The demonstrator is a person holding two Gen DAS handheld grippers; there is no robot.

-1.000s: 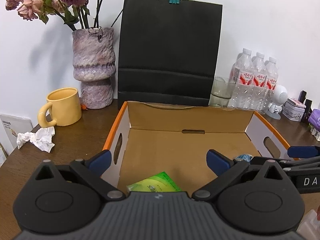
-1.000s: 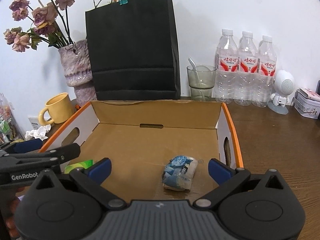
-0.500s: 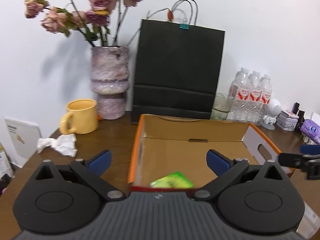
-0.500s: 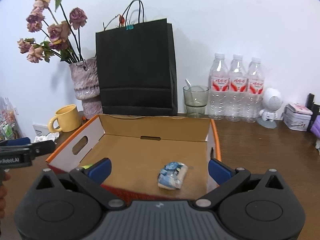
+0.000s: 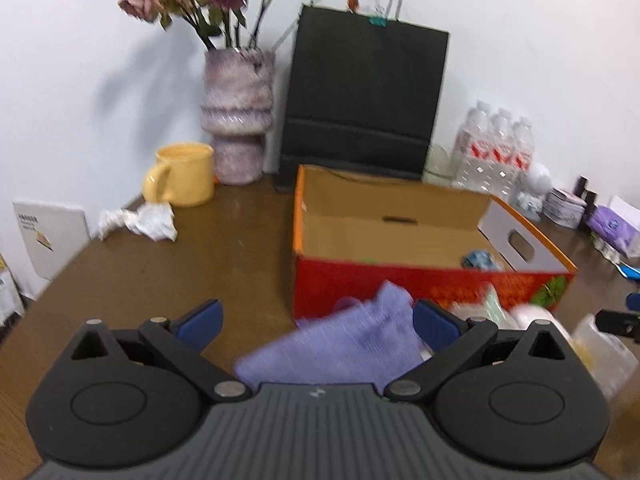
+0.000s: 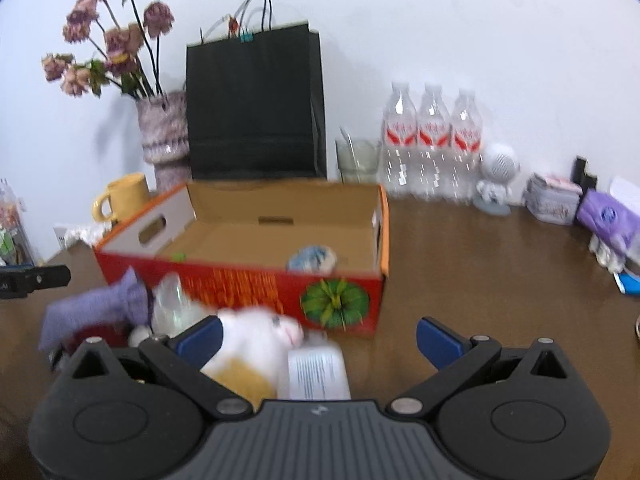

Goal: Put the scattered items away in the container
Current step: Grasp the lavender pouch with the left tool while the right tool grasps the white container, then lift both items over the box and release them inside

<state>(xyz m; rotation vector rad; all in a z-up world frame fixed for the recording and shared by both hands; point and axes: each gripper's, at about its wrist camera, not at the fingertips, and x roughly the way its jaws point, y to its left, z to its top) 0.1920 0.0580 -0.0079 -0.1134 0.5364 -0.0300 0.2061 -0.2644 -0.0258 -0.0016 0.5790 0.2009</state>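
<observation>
Purple cloth [image 5: 340, 344] fills left view; white plush toy [image 6: 256, 340] only right.

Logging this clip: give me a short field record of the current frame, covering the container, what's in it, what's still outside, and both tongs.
container: cardboard box, open top, red printed front, on the brown table
inside box: blue-white packet; small green item, mostly hidden by the front wall
outside, in front of box: purple cloth, white plush toy, clear plastic item, printed label
outside, left of box: crumpled tissue
left tongs: open, empty, above the purple cloth
right tongs: open, empty, above the plush toy
image: motion-blurred
</observation>
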